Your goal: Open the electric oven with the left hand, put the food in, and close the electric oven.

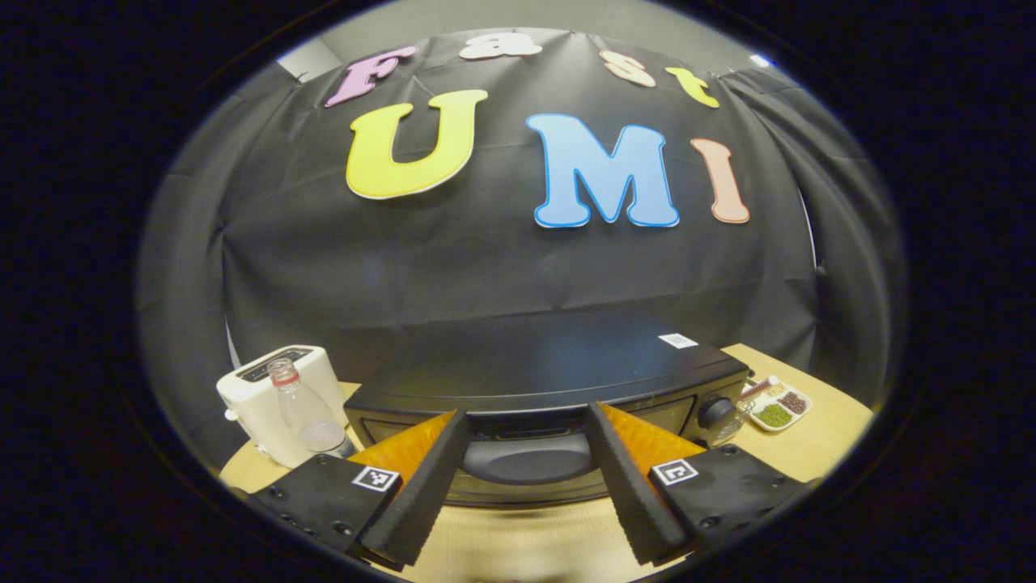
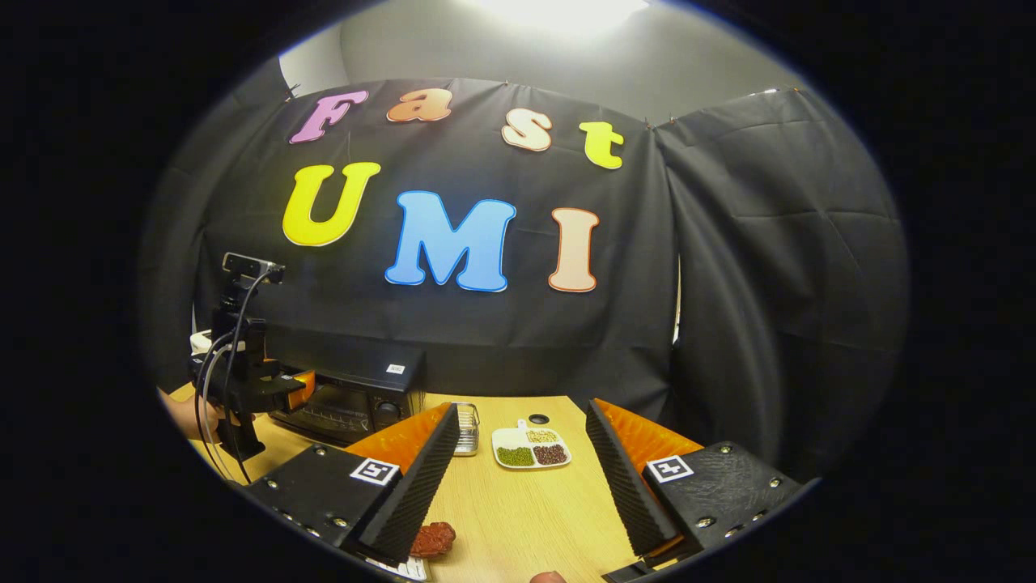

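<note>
A staged recording booth, not a real kitchen: black cloth wall (image 2: 728, 267) drapes behind a pale wooden worktop (image 2: 526, 502) where a black electric oven (image 1: 550, 380) stands, white toaster (image 1: 279, 397) just beside it.

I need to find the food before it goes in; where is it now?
In the right gripper view, the reddish food lies on the table, low beside the right gripper's left finger, nearer than the sectioned dish.
</note>
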`<state>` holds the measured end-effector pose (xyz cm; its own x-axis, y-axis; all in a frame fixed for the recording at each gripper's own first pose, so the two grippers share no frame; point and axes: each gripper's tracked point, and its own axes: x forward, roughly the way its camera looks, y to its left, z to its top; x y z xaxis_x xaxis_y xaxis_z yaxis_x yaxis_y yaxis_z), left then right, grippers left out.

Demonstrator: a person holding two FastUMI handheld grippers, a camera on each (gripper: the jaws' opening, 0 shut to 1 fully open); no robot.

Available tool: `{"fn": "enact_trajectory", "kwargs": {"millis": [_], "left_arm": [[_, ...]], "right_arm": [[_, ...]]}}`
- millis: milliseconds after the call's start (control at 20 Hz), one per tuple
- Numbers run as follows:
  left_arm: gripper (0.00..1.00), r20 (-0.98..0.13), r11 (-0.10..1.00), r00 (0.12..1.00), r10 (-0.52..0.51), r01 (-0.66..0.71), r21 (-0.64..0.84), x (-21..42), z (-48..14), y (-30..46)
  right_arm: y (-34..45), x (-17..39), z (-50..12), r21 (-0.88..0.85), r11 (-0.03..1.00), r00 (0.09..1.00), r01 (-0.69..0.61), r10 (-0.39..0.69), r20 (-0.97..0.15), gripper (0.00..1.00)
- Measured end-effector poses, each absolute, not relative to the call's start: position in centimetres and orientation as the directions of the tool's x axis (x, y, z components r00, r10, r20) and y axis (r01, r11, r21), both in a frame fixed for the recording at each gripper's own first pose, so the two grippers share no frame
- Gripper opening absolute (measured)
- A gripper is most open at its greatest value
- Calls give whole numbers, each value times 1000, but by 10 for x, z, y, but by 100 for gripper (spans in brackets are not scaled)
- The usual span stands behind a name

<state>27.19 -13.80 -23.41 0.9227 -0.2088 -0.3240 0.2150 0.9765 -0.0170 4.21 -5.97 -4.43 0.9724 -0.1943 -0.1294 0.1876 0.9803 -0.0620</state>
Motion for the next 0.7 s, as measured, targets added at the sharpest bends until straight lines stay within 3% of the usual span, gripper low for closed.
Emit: {"fn": "enact_trajectory", "kwargs": {"millis": [700], "left_arm": [[100, -404, 981, 896, -182, 191, -19, 192, -262, -128]], "right_arm": [[-64, 32, -58, -39, 991, 979, 127, -132, -159, 96]]}}
